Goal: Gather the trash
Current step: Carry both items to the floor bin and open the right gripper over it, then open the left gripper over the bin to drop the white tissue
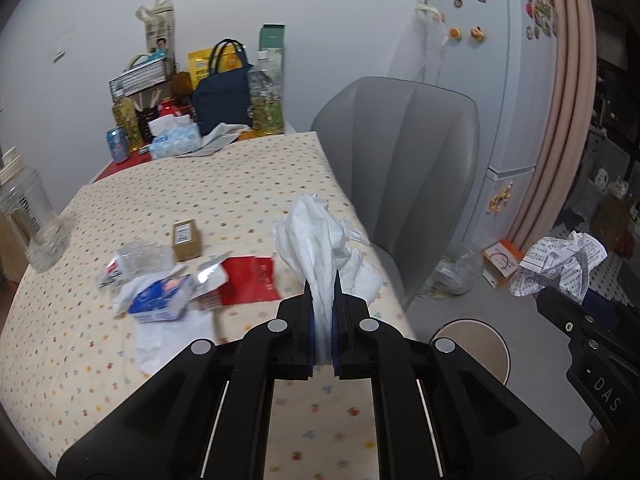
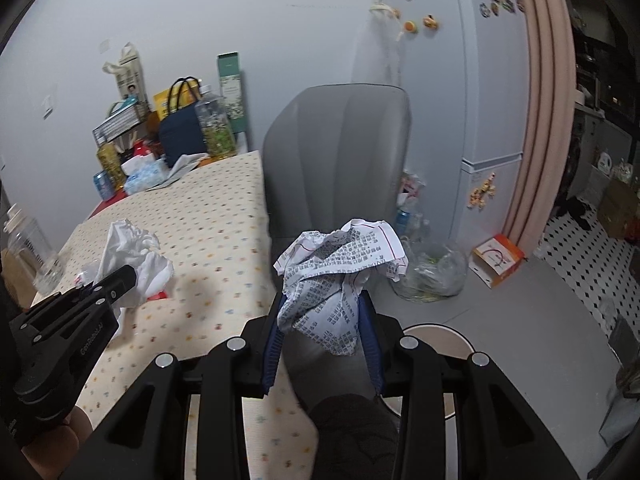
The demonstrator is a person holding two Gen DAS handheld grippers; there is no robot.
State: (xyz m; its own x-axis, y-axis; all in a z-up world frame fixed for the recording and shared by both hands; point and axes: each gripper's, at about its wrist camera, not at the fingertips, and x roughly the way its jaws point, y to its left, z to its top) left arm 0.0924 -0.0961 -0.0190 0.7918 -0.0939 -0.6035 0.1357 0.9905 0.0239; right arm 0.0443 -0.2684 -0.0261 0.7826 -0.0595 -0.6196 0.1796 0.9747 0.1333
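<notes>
Two crumpled wads, one per gripper. My left gripper (image 1: 322,280) has its fingers pinched tight on a white tissue wad (image 1: 324,236), held over the counter (image 1: 224,184) near its 3 o'clock edge. My right gripper (image 2: 322,300) has its fingers partly apart, clamped on a printed paper wad (image 2: 340,264), held off the counter edge with a grey chair (image 2: 340,140) behind it. Both point down at a slant.

Left wrist view only: leftover litter on the counter at 9 o'clock: one red packet (image 1: 250,280), one blue-white wrapper (image 1: 160,300), one small brown box (image 1: 187,240).

Right wrist view only: one clear plastic bag (image 2: 432,276) on the floor at 3 o'clock.
</notes>
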